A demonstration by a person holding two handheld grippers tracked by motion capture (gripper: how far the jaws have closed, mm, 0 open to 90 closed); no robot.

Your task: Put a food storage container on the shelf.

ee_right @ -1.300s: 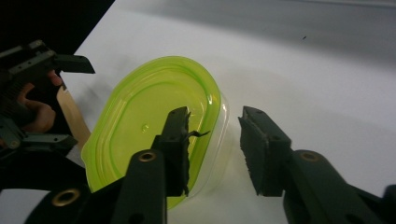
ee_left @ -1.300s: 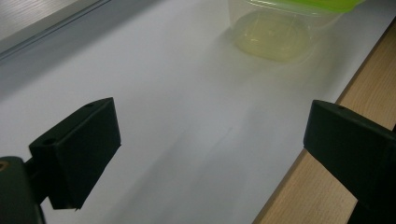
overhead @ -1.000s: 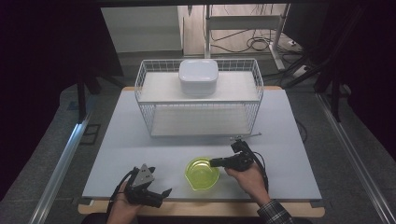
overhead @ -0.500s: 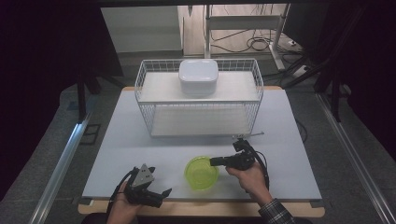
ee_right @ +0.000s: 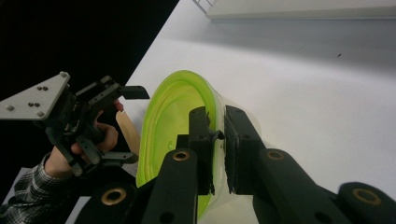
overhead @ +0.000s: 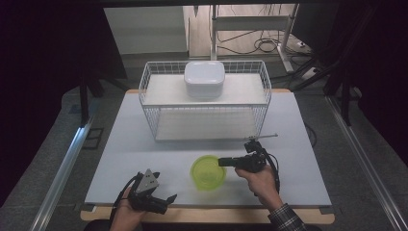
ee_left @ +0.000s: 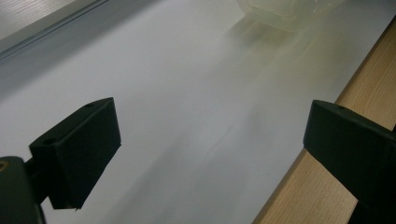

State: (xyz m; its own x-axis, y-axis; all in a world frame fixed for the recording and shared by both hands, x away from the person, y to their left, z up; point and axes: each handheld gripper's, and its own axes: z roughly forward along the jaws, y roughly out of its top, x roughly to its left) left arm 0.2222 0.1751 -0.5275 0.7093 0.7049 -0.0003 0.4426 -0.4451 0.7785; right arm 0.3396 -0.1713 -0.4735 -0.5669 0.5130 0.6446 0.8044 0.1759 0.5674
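Low and centre in the high view, on the white table (overhead: pixel 144 144): green bowl (overhead: pixel 208 172), upright, close to the near edge. Right gripper (overhead: pixel 224 162) reaching in from the right, jaws clamped on the bowl's right rim. Seen along the right gripper view, lower centre: right gripper's pads nearly together on the thin green wall (ee_right: pixel 217 135), one jaw inside the bowl (ee_right: pixel 173 116), one outside. Lower left of the high view: left gripper (overhead: pixel 163 199) in the left hand (overhead: pixel 126 214), resting by the wooden table edge (overhead: pixel 207 215), well apart from the bowl. Across the left gripper view: jaws spread wide, holding nothing, bare white tabletop between them, pale blur of the bowl (ee_left: pixel 285 11) at the top edge. Upper centre of the high view: white wire basket (overhead: pixel 262 103) with a white lidded box (overhead: pixel 204 79) on top.
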